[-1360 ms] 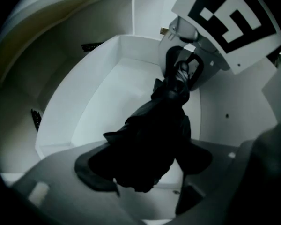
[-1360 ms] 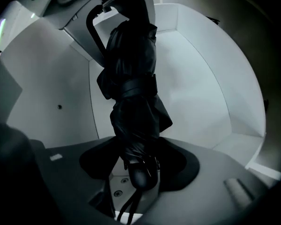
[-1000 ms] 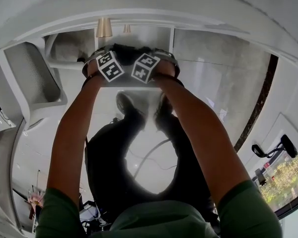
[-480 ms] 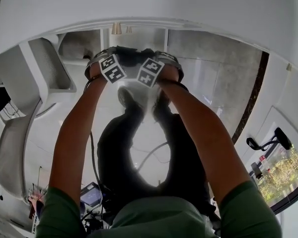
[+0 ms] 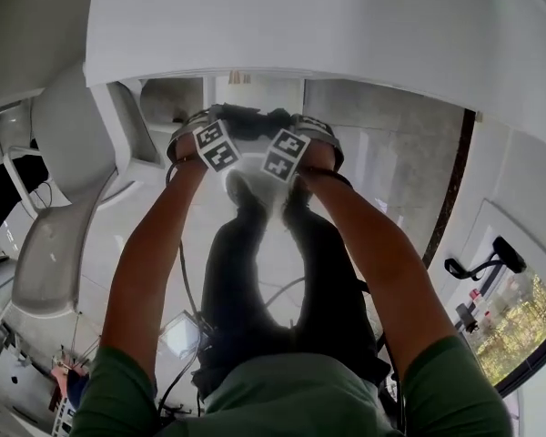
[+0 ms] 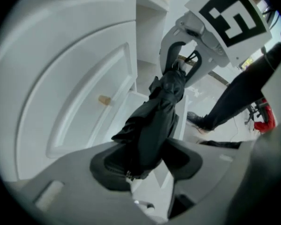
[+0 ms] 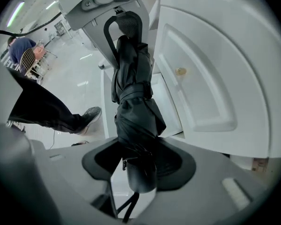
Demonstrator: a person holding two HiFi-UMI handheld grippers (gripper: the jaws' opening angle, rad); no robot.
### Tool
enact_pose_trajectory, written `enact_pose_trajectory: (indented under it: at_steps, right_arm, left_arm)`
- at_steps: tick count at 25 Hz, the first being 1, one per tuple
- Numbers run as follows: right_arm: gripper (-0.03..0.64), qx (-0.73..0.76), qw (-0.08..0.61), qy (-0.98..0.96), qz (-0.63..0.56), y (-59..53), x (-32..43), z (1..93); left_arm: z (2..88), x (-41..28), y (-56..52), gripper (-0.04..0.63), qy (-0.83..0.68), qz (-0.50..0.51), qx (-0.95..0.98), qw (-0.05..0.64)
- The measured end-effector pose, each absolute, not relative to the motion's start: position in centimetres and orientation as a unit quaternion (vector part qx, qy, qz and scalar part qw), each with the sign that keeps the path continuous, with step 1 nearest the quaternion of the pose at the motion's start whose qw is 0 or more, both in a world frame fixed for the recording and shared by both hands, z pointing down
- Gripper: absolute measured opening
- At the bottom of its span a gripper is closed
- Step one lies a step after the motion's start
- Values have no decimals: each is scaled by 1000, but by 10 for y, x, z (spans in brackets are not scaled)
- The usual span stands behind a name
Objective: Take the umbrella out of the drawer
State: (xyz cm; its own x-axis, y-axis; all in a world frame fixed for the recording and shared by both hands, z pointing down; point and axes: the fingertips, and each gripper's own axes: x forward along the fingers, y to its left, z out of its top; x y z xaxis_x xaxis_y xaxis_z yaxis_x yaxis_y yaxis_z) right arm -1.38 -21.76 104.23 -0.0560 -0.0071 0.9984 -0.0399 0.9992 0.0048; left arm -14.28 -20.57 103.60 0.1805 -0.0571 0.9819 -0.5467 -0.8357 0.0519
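**A:** ok so where's the umbrella [image 7: 133,111] right now, in the drawer or out?

**B:** out. It's a black folded one with a strap wrapped round the middle, hanging in the air stretched between the two tools. The white drawer [image 6: 123,108] is open underneath it.

**A:** and are the tools actually gripping it?

**B:** yep, both. The right tool [image 7: 138,161] is pinching the handle end. The stubby grey grip and its cord loop poke out toward 6 o'clock in the right gripper view. The left tool [image 6: 145,161] is clamped on the bunched fabric at the other end. Both point down at the floor [image 5: 391,153].

**A:** what about from the head view?

**B:** the tools sit side by side up near 12 o'clock with their marker cubes close together, and the umbrella is a dark bar just past them. The person's shoes [image 5: 247,192] are around the centre, below the tools, and a white chair [image 5: 68,144] is off at 9 o'clock. In the left gripper view there's a cabinet door [image 6: 61,78] with a small tan knob [image 6: 104,100] at 9 o'clock of the umbrella.
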Motion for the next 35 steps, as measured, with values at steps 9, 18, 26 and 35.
enact_pose_trajectory:
  at_steps: [9,18,26,35]
  right_arm:
    - [209,38,675,-736,-16,-221,-3,925]
    - [209,66,651,-755,-50,-221,4,798]
    - [209,95,629,-767,-81,-225,13,709]
    - [210,119,605,-778,-122,-236,17,635]
  left_arm:
    - [916,-131,-207,193,-223,605,744,174]
    - [792,-124,-208,192,-247,596,751,139]
    - [701,-116,-213,192,-271,589,756,93]
    - [624,-111,-220,190,-301,579,756,55]
